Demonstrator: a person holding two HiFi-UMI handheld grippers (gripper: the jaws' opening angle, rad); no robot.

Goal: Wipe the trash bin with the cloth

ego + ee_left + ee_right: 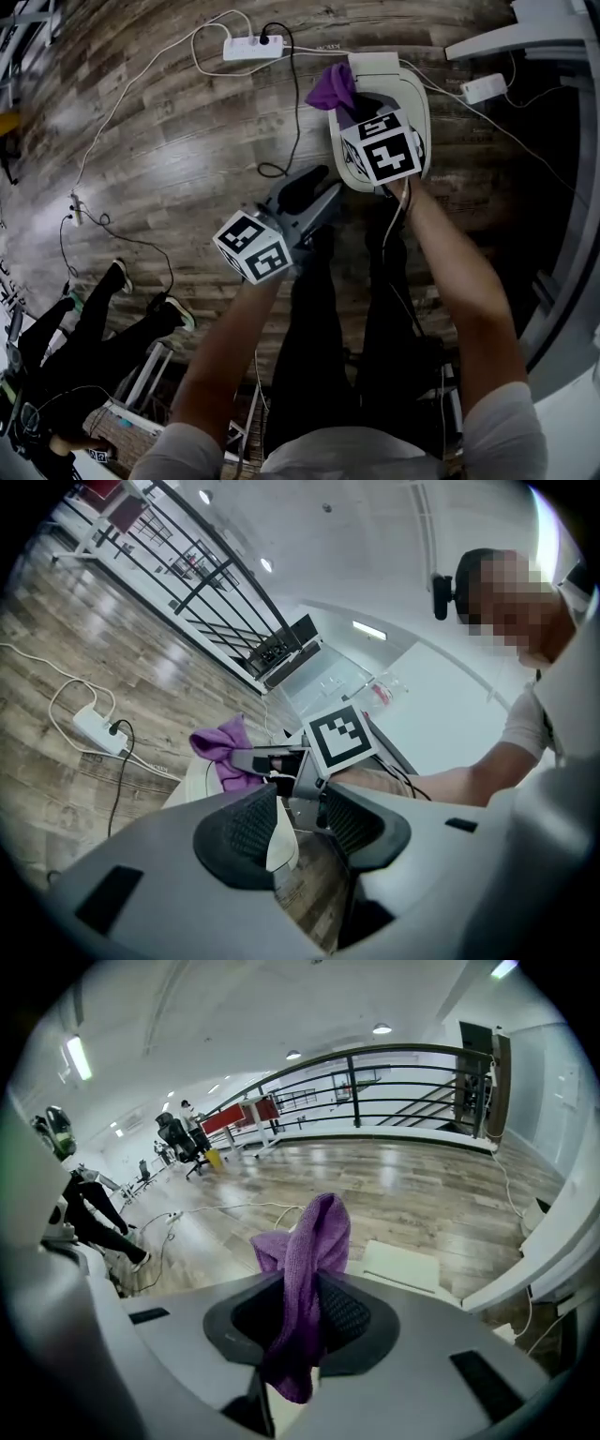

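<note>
Right gripper (353, 99): held above the white trash bin (415, 101), which stands on the wooden floor (169, 141). In the right gripper view its fingers (349, 1316) are seen pinching the purple cloth (314, 1241). One end of the cloth is bunched upward past the fingertips and the other end hangs below the pads. From the head view, the cloth (333, 86) is seen over the bin's upper left edge; whether it touches the bin cannot be told.

Left gripper (317, 187): held just beside the bin's left side, lower in the head view than the right gripper. Its fingers (246, 832) are spread. A strip of the bin's white edge is visible in the gap, close to the left pad and apart from the right one. Nothing is pinched.

Also noted: a white power strip (253, 46) with cables is laid on the floor beyond the bin. A second person (84, 328) in dark trousers is seen at lower left.
</note>
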